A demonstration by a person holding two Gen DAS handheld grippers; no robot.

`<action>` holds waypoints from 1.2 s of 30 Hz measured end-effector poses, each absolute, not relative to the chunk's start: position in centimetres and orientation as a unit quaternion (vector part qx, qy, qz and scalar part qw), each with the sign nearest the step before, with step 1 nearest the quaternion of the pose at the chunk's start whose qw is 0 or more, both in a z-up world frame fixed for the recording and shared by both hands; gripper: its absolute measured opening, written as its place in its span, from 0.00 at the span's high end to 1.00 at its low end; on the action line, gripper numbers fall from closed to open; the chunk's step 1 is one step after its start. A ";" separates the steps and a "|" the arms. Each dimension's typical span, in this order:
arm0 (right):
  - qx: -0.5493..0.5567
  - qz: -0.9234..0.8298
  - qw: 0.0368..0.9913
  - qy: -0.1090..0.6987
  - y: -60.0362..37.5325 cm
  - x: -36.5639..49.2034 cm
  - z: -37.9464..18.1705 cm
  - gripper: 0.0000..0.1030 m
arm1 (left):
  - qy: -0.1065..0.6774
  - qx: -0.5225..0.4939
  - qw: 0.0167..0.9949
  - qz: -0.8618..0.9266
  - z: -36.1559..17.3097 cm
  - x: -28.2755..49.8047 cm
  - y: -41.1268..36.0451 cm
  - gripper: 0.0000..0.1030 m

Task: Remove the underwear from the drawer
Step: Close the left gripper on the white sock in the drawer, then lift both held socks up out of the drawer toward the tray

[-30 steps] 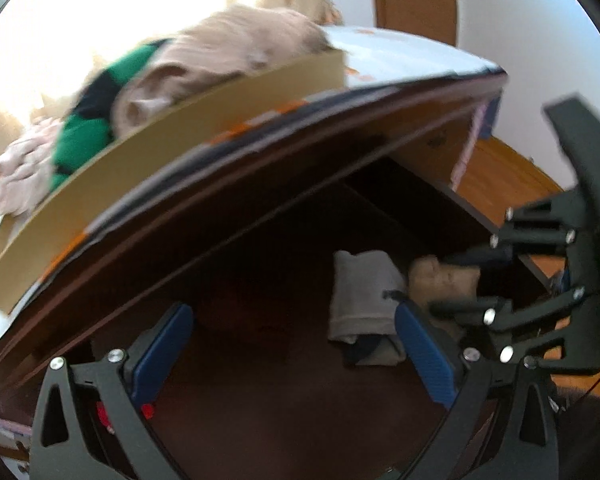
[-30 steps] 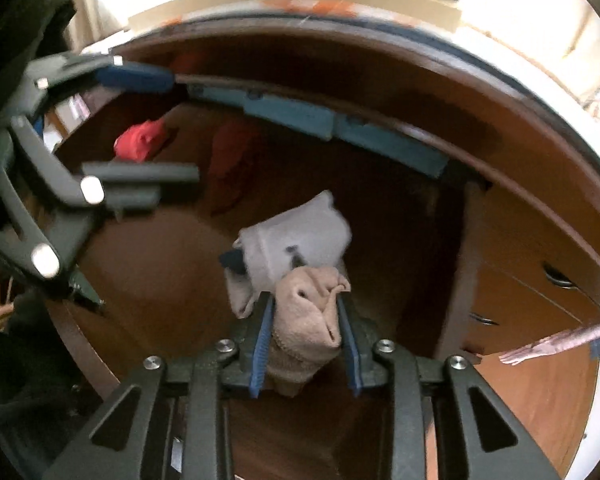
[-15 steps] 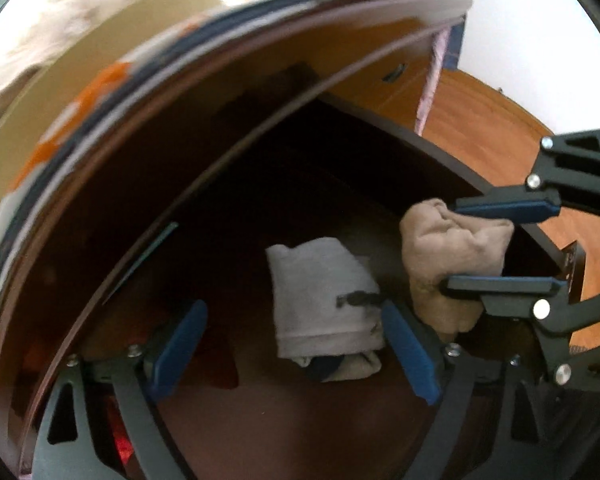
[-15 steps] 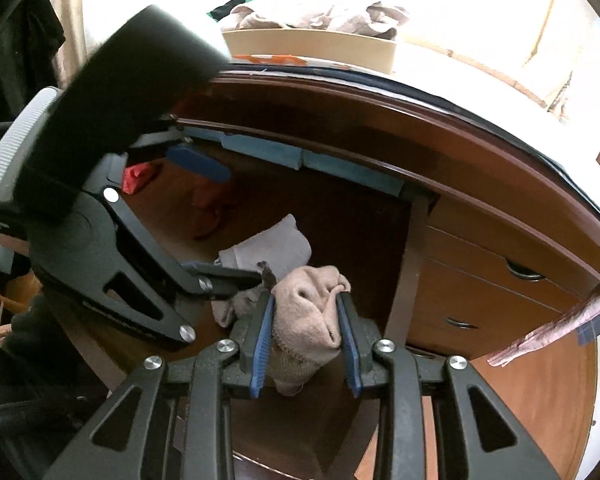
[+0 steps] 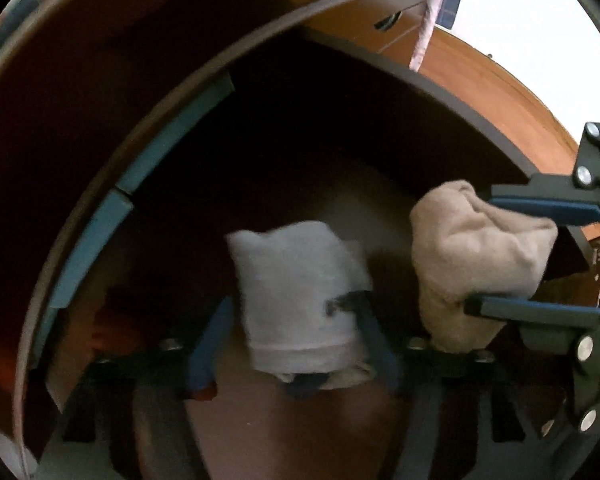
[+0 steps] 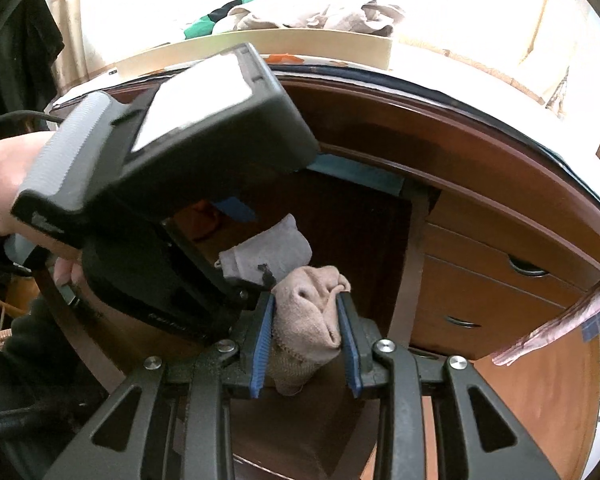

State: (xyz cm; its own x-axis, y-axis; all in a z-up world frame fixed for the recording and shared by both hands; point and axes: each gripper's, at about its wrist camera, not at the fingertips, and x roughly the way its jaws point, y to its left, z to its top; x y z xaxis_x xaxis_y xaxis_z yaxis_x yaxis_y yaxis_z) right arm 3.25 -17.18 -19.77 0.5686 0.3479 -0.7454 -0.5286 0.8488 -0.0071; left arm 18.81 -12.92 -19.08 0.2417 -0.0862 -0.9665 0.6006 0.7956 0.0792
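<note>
In the left wrist view, the left gripper (image 5: 296, 344) points steeply down into an open wooden drawer (image 5: 460, 104). A folded grey garment (image 5: 296, 296) lies at the centre of the frame, between the gripper's 2 blue fingers (image 5: 212, 344). The jaws have just been closing around it; the picture is blurred there, so whether the pads already press the cloth cannot be told. A dark scrap of fabric pokes out below the grey fold.

At the right of the same frame, the right gripper (image 5: 540, 256) enters sideways, its 2 fingers clamped on a bunched beige garment (image 5: 476, 264), held just beside the grey one.

In the right wrist view, the beige garment (image 6: 308, 320) sits low in the centre, squeezed between blue pads (image 6: 260, 344). The black body of the left gripper fills the upper left, held by a hand (image 6: 8, 184) at the left edge. The grey garment (image 6: 268, 252) shows just behind it inside the drawer (image 6: 416, 240). At the top, a pile of clothes (image 6: 312, 16) lies in a tray on the dresser.
</note>
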 end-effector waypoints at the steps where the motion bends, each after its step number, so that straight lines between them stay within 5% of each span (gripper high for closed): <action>1: -0.115 0.250 0.878 0.392 -17.1 3.3 -19.8 0.67 | 0.577 0.221 0.752 -0.231 -19.2 18.8 -12.9 0.67; 6: -0.110 0.250 0.879 0.390 -17.2 3.6 -19.9 0.67 | 0.570 0.211 0.759 -0.235 -18.4 18.3 -12.2 0.81; 36: -0.126 0.285 0.872 0.377 -11.3 6.2 -18.3 0.67 | 0.486 0.126 0.853 -0.145 -13.3 13.3 0.3 0.83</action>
